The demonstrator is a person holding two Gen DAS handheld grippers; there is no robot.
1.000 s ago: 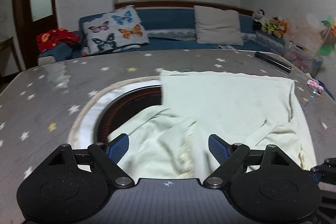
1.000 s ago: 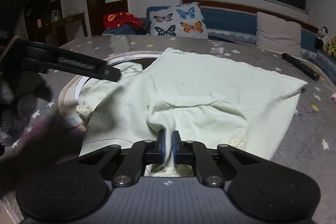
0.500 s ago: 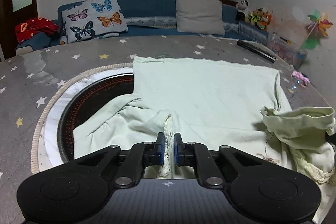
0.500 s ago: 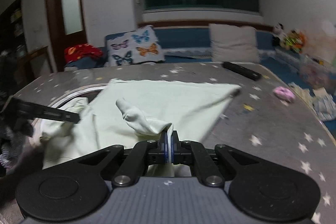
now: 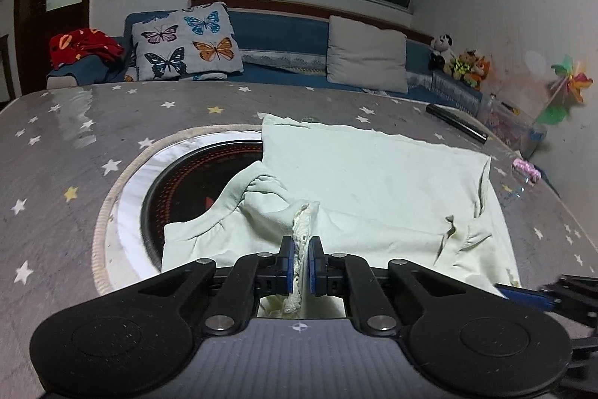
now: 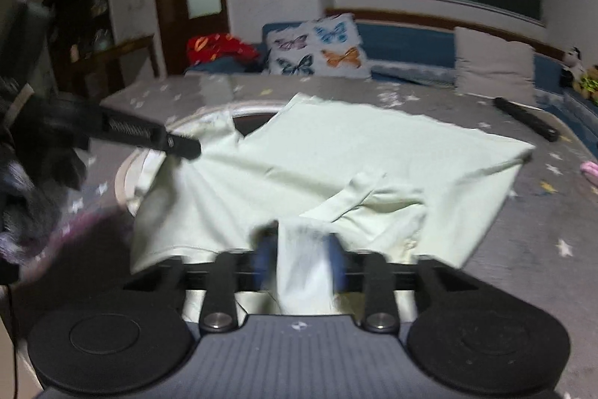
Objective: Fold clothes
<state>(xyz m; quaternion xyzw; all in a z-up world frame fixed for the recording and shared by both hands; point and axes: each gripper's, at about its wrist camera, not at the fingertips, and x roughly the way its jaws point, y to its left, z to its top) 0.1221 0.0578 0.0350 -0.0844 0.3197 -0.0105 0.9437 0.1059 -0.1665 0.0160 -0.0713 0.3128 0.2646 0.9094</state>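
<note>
Left gripper point(image 5: 298, 258): jaws clenched on lacy hem at 6 o'clock.
Garment point(image 5: 373, 182): pale, soft, light, limp; spread on table point(image 5: 56, 182), sleeve over round hob point(image 5: 179, 189).
Right gripper point(image 6: 299, 258): blurred, jaws parted, cloth between; grip uncertain.
Hold: edges, corners.

A grey table point(image 5: 56, 182) printed with white and yellow stars carries everything, with a round dark recess point(image 5: 194, 182) ringed in pale trim set into its left part. A pale green garment point(image 5: 373, 182) lies spread across the middle and right, its near left portion draped over the recess. Far right lie a black remote control point(image 5: 456, 128) and, nearer the right edge, a small pink object point(image 5: 526, 169).
</note>
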